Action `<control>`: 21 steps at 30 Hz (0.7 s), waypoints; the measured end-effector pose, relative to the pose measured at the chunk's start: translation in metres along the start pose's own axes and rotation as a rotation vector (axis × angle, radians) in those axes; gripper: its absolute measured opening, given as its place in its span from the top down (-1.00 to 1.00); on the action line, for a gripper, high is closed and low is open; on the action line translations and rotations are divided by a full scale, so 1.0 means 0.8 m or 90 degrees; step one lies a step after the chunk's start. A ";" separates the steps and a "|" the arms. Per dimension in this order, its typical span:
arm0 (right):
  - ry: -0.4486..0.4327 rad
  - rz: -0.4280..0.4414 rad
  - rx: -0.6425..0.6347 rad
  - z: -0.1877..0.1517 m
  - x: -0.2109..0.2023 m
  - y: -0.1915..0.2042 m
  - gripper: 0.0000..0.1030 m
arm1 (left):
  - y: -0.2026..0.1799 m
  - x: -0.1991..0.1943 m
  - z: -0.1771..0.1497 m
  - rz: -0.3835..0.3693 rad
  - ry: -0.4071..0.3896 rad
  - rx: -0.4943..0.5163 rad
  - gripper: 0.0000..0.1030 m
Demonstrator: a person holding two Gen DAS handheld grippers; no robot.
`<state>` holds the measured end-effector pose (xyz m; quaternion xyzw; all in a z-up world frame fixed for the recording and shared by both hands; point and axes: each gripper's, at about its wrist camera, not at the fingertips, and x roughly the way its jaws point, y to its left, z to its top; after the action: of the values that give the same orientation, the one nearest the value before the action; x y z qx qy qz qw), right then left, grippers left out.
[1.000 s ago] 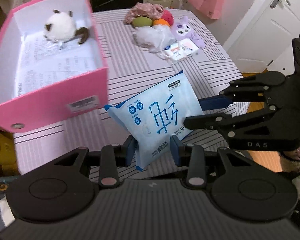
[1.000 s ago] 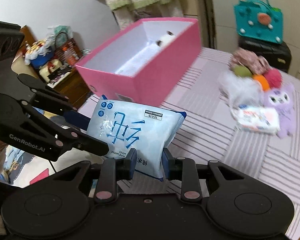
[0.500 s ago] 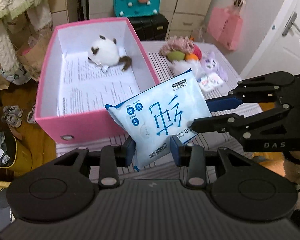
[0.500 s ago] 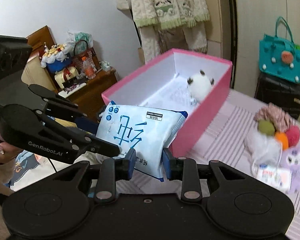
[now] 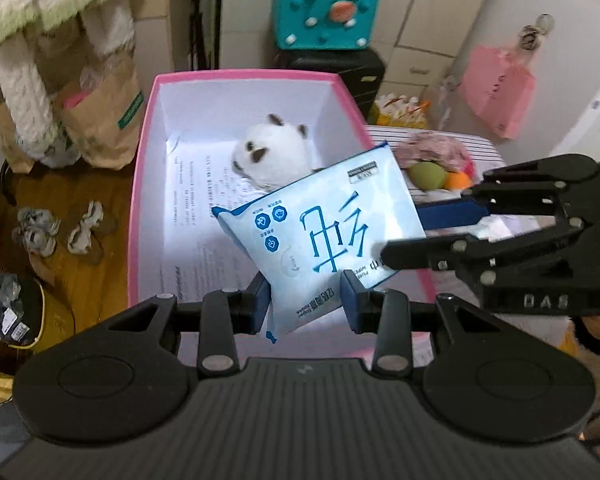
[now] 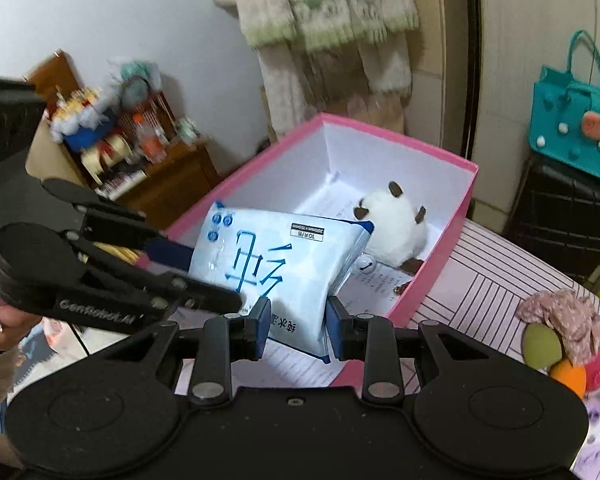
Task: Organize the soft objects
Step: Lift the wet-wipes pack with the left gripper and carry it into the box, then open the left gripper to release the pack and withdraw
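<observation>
A light blue pack of wet wipes (image 5: 320, 236) hangs above the open pink box (image 5: 140, 168). My left gripper (image 5: 305, 304) is shut on its lower edge. My right gripper (image 6: 296, 326) is shut on the same pack (image 6: 276, 268) from the other side. The right gripper also shows in the left wrist view (image 5: 440, 232), at the pack's right corner. A white plush cat (image 5: 270, 152) lies at the far end of the box, also in the right wrist view (image 6: 394, 228).
More soft toys (image 6: 560, 336) and a purple plush (image 6: 598, 424) lie on the striped table (image 6: 480, 292) right of the box. A teal bag (image 5: 324, 8) sits on a black case behind. A wooden cabinet (image 6: 160, 176) stands left.
Both grippers carried the wipes pack from over the table's front edge up and left; it now hangs over the inside of the pink box.
</observation>
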<state>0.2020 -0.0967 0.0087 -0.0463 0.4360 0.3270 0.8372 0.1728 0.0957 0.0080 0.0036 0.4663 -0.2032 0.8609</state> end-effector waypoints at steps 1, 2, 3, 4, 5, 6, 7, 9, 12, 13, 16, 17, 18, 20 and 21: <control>0.011 -0.006 0.000 0.006 0.008 -0.001 0.30 | 0.007 0.010 0.007 0.003 0.010 -0.006 0.29; 0.024 -0.013 -0.004 0.011 0.017 -0.001 0.30 | 0.013 0.019 0.014 0.007 0.016 -0.013 0.29; 0.034 -0.024 -0.010 0.015 0.025 0.001 0.30 | 0.019 0.028 0.020 0.013 0.021 -0.019 0.29; 0.044 -0.040 -0.019 0.020 0.034 0.005 0.30 | 0.025 0.037 0.026 0.017 0.029 -0.022 0.29; 0.059 -0.052 -0.027 0.024 0.043 0.008 0.30 | 0.030 0.044 0.031 0.018 0.035 -0.025 0.29; 0.076 -0.063 -0.036 0.029 0.053 0.012 0.30 | 0.035 0.050 0.034 0.020 0.039 -0.031 0.31; 0.088 -0.071 -0.042 0.034 0.058 0.012 0.31 | 0.038 0.056 0.038 0.025 0.046 -0.030 0.33; 0.112 -0.073 -0.039 0.039 0.068 0.009 0.32 | 0.042 0.068 0.044 0.039 0.057 -0.025 0.34; 0.137 -0.068 -0.030 0.040 0.074 0.003 0.32 | 0.050 0.083 0.051 0.044 0.081 -0.033 0.33; 0.140 -0.071 -0.035 0.039 0.073 0.003 0.32 | 0.052 0.086 0.052 0.039 0.091 -0.041 0.31; 0.150 -0.085 -0.051 0.036 0.076 0.007 0.31 | 0.054 0.095 0.055 0.029 0.112 -0.046 0.30; 0.152 -0.093 -0.056 0.035 0.077 0.006 0.31 | 0.053 0.098 0.057 0.031 0.117 -0.045 0.30; 0.154 -0.099 -0.057 0.035 0.079 0.006 0.31 | 0.050 0.101 0.057 0.035 0.120 -0.040 0.30; 0.156 -0.109 -0.053 0.036 0.082 0.004 0.31 | 0.045 0.106 0.060 0.041 0.123 -0.034 0.24; 0.155 -0.105 -0.047 0.036 0.081 0.003 0.31 | 0.044 0.109 0.061 0.043 0.126 -0.032 0.21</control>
<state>0.2476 -0.0516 -0.0224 -0.1519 0.5166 0.2648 0.8000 0.2664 0.0879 -0.0408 0.0176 0.5534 -0.1611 0.8170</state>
